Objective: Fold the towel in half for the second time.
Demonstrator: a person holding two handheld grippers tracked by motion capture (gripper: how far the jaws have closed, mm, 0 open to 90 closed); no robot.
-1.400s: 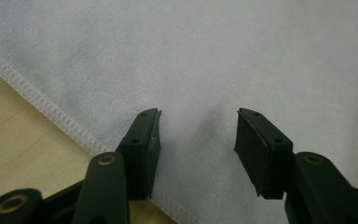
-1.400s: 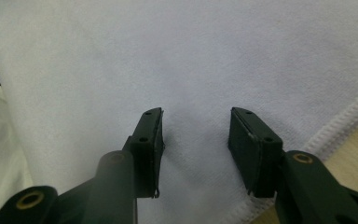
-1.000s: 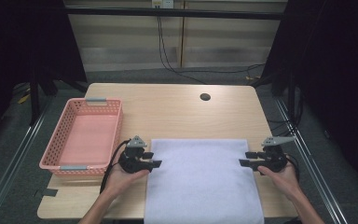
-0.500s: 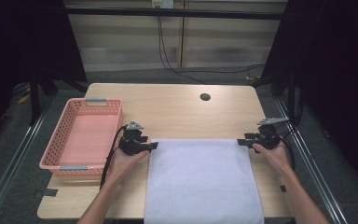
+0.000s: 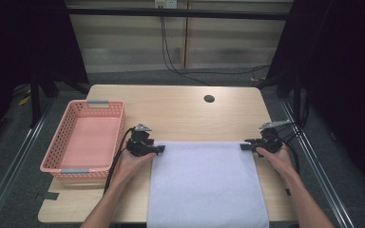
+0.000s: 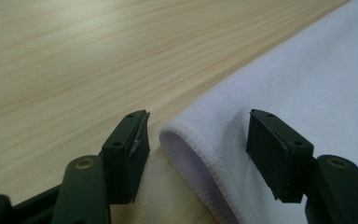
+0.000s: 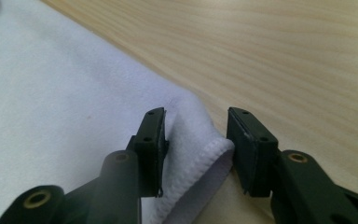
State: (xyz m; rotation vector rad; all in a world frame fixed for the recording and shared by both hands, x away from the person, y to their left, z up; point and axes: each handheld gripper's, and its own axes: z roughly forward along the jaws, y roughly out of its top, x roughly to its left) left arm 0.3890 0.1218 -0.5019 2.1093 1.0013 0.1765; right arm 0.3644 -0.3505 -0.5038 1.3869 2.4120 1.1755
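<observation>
A: So, taking the white cloth (image 5: 204,183) as our mark, where do we stand?

B: It lies flat on the table (image 5: 180,107), its near edge at the table's front. Our left gripper (image 5: 159,150) sits at the cloth's far left corner; its jaws have just been opening, and the folded hem lies between them unpinched.

A: And the other side?

B: Our right gripper (image 5: 244,145) is at the far right corner. Its jaws have just been closing; the corner sits between the pads, one touching, not yet clamped.

A: So we are at the grasping step?

B: We judge so. Next, both must pinch their corners together, evenly.

A: Any containers?

B: The pink basket (image 5: 57,159), left of the cloth, holds nothing.
</observation>
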